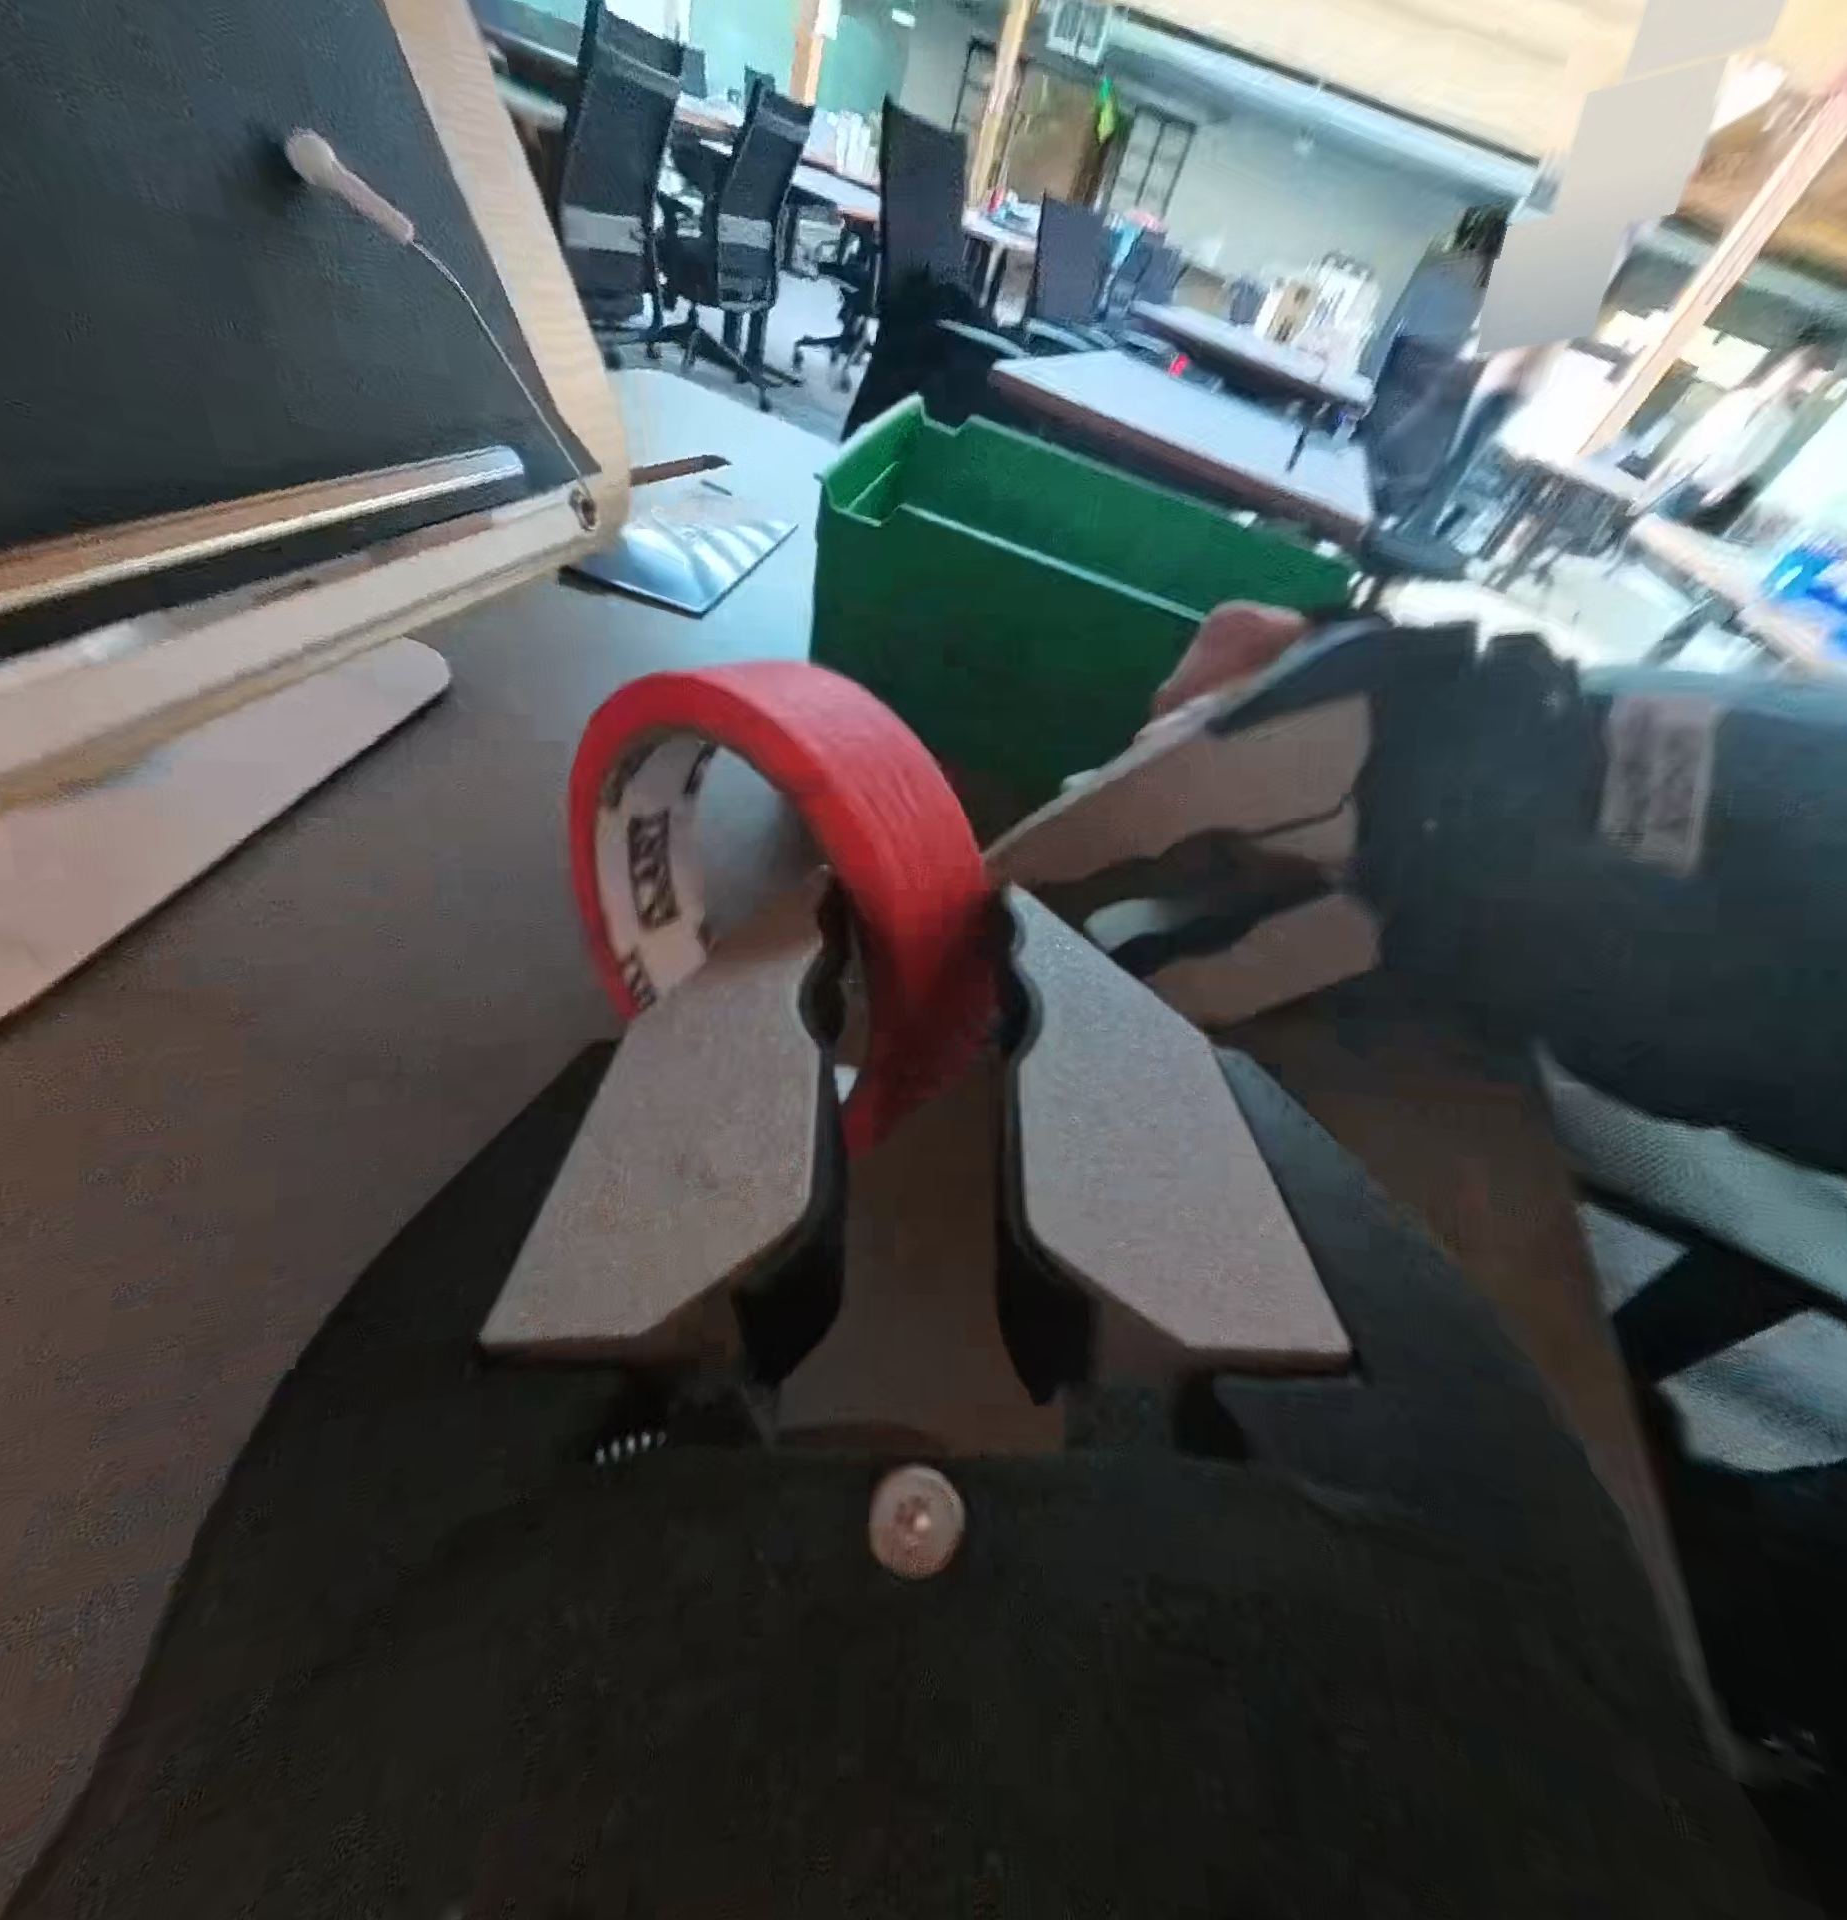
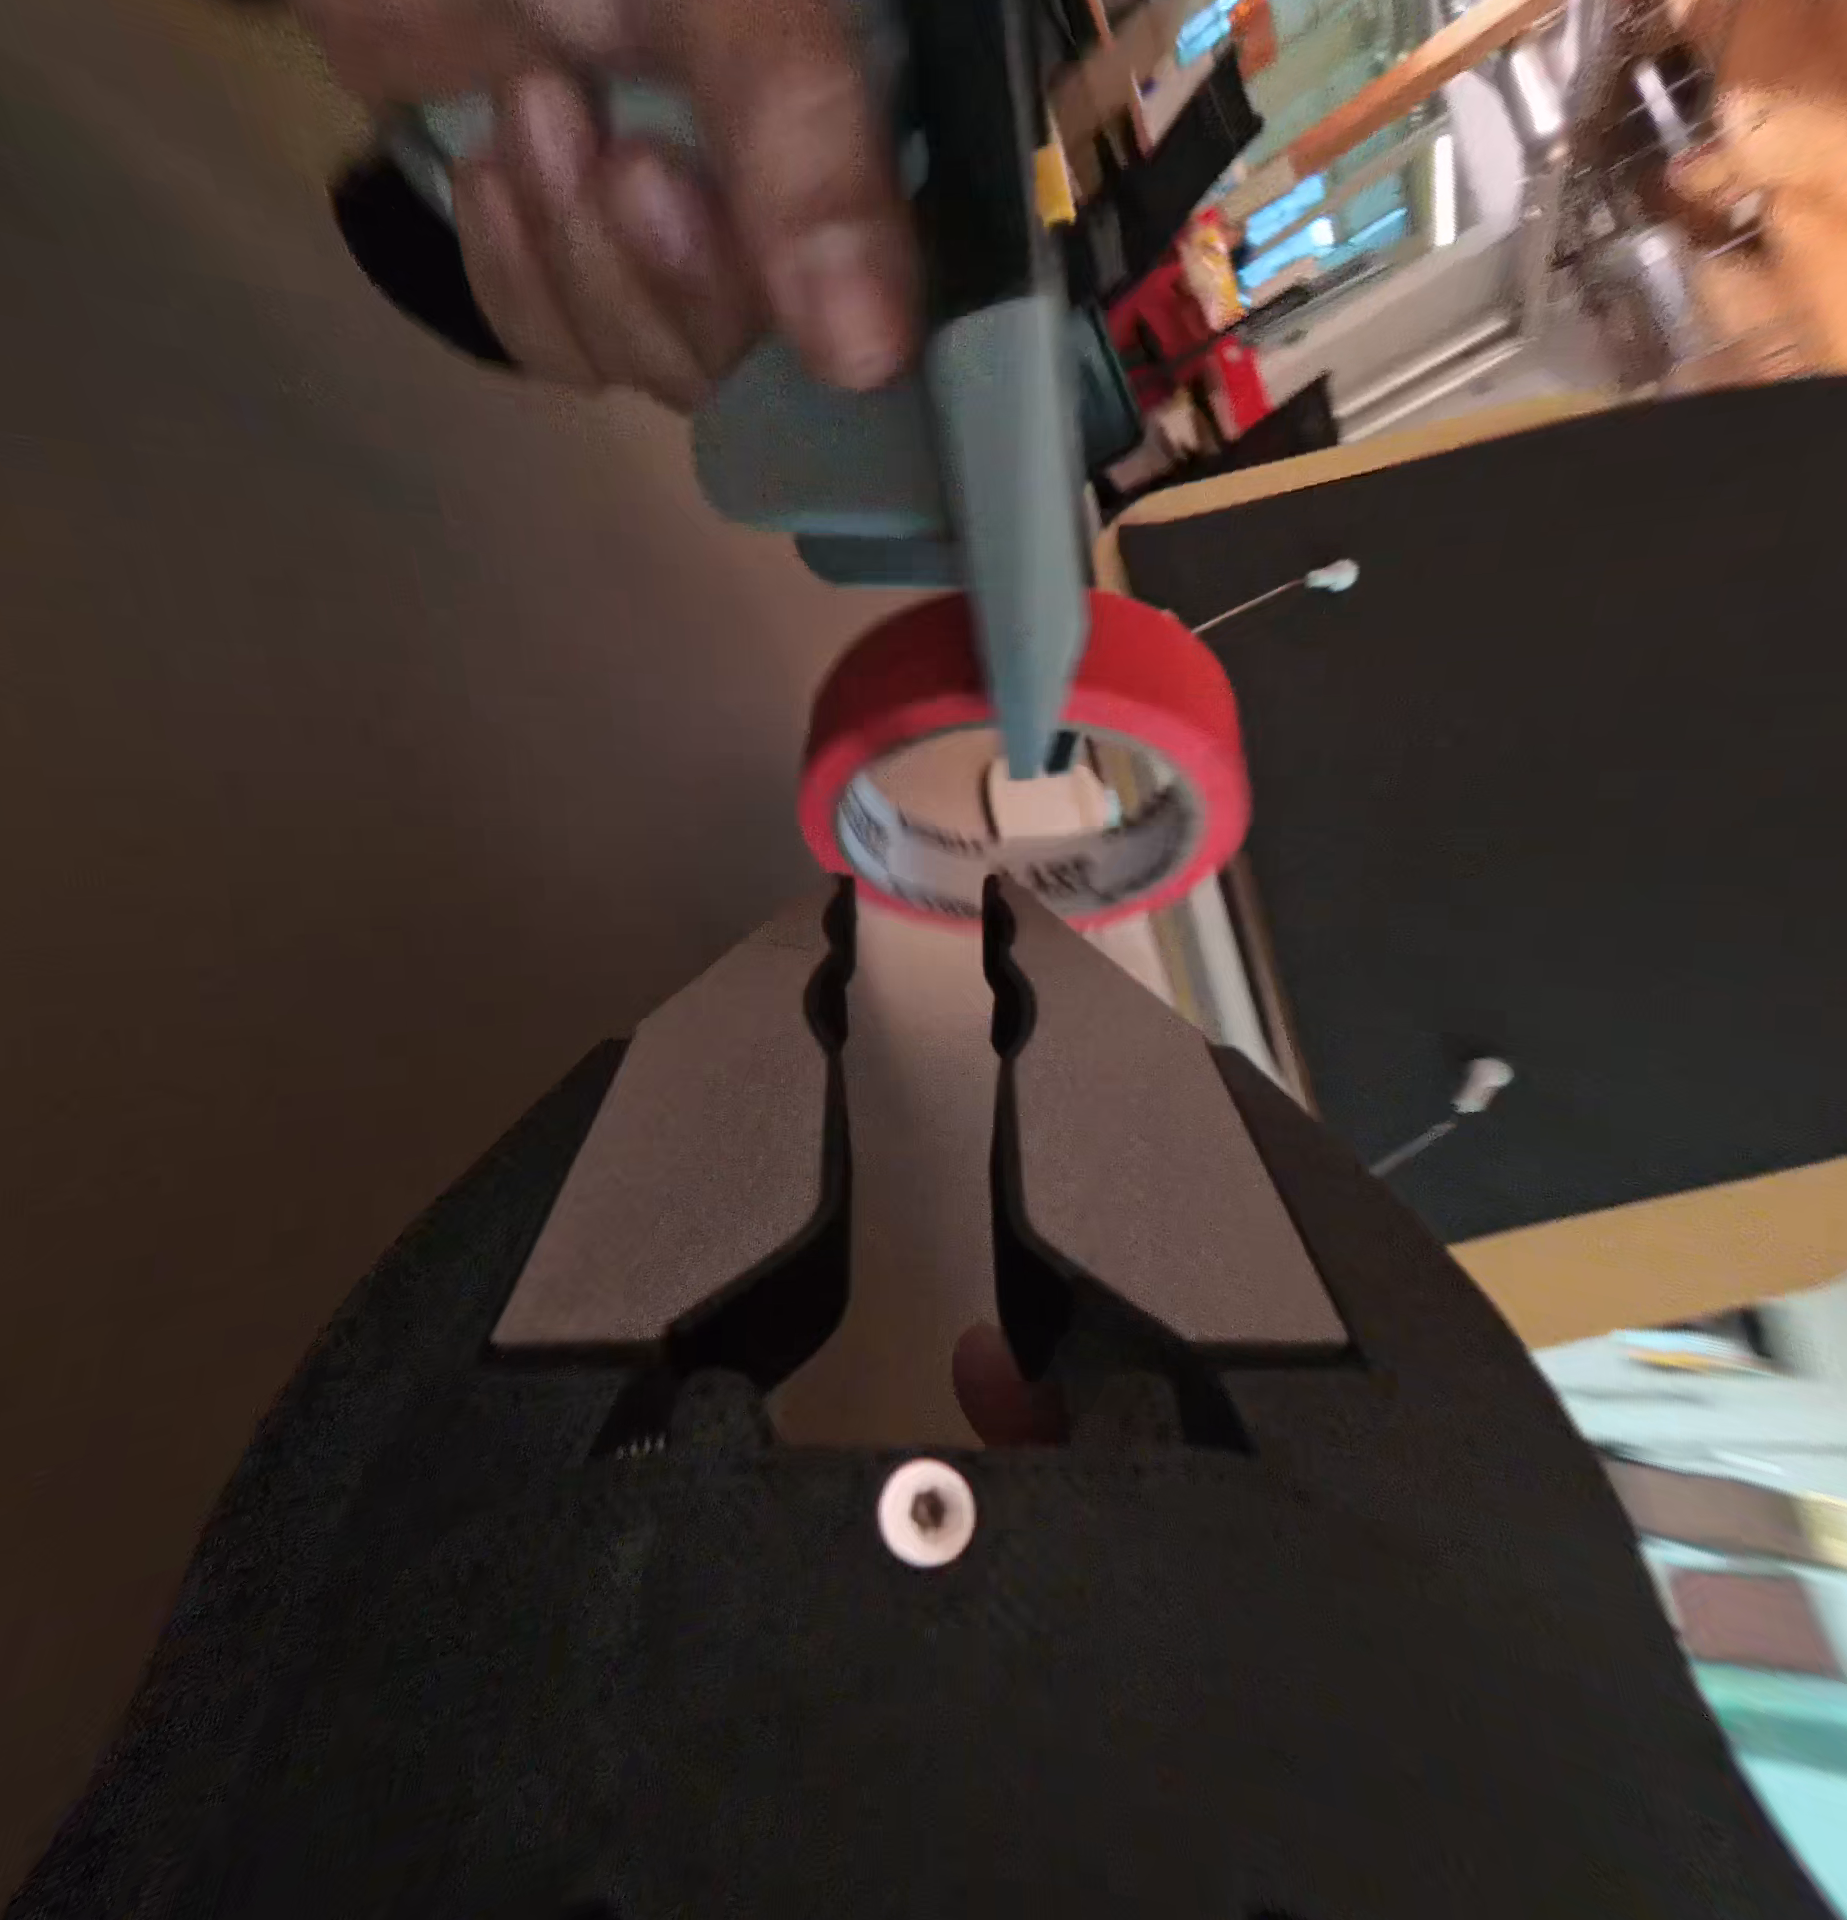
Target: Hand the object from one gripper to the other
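**Red tape roll clamped in the left jaws, right jaws closing in**

Dark, matte brown table (image 1: 275, 1091) spreads beneath both tools, smooth and bare just ahead of the left jaws. Beyond those jaws and to their left leans a flat black board with a pale wooden rim (image 1: 223, 312), a thin wire and peg on its face; beyond and to their right stands a green plastic bin (image 1: 1002, 603), hard-walled and square-cornered.

The left gripper (image 1: 914, 935), with grey textured plates and scalloped black inner edges, is clenched on the round red roll of crepe-textured masking tape (image 1: 857, 790). The band of the roll is pinched between the tips, one tip inside the ring and one outside, so the hoop stands up ahead of the jaws, its white cardboard core showing.

The right gripper (image 2: 914, 904) stands released, a clear gap between its tips, with nothing held. The roll sits just ahead of those tips, its near rim level with them; whether it touches is blurred.

By my reading, the handover is at the approach step: one tool holds, the other has not yet taken. Next, the right jaws would need one tip inside the ring, then to clench before the left lets go. The thin band offers little purchase.
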`<state>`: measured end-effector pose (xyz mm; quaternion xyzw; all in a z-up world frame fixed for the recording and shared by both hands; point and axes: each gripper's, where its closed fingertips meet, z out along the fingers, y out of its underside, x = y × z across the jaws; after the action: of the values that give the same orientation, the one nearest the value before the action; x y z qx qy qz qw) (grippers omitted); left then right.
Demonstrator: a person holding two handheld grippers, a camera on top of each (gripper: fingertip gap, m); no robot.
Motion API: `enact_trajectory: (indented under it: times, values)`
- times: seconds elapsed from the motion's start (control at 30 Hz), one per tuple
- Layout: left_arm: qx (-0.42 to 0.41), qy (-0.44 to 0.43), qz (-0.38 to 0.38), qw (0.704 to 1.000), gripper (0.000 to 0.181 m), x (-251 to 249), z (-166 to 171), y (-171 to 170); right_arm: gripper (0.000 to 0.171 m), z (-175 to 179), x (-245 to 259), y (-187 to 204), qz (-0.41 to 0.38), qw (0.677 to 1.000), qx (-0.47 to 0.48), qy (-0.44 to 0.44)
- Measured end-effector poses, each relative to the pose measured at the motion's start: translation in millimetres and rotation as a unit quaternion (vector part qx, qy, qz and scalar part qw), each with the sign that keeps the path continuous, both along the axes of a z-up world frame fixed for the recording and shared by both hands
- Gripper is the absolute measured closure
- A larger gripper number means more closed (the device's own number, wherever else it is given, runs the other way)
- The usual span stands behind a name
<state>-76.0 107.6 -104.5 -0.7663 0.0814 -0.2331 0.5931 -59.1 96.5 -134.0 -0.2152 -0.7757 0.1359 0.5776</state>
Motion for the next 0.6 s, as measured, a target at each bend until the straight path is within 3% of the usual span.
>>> enact_trajectory:
  times: [0.07, 0.13, 0.2, 0.33, 0.47, 0.6]
  values:
    - [-0.006, 0.108, 0.038, 0.993, 0.165, -10, -12, 0, 0.144, 11, 8, -1, 0.032, 0.993, -0.109, -0.011]
    - [0.010, 0.240, 0.047, 0.970, 0.171, -12, -17, -3, 0.122, 33, 15, 13, 0.031, 0.978, -0.205, 0.011]
    - [0.054, 0.304, 0.015, 0.951, 0.173, 7, -9, -8, 0.104, 45, 20, 26, 0.032, 0.965, -0.259, 0.019]
    - [0.052, 0.294, -0.109, 0.948, 0.174, 49, -16, -28, 0.093, 36, 25, 29, 0.018, 0.985, -0.170, 0.012]
    - [0.001, 0.201, -0.301, 0.932, 0.173, 87, -32, -74, 0.095, 14, 24, 17, 0.011, 1.000, -0.018, -0.013]
    - [-0.032, 0.162, -0.400, 0.902, 0.174, 105, -41, -105, 0.106, -6, 26, -26, 0.085, 0.994, -0.020, -0.062]
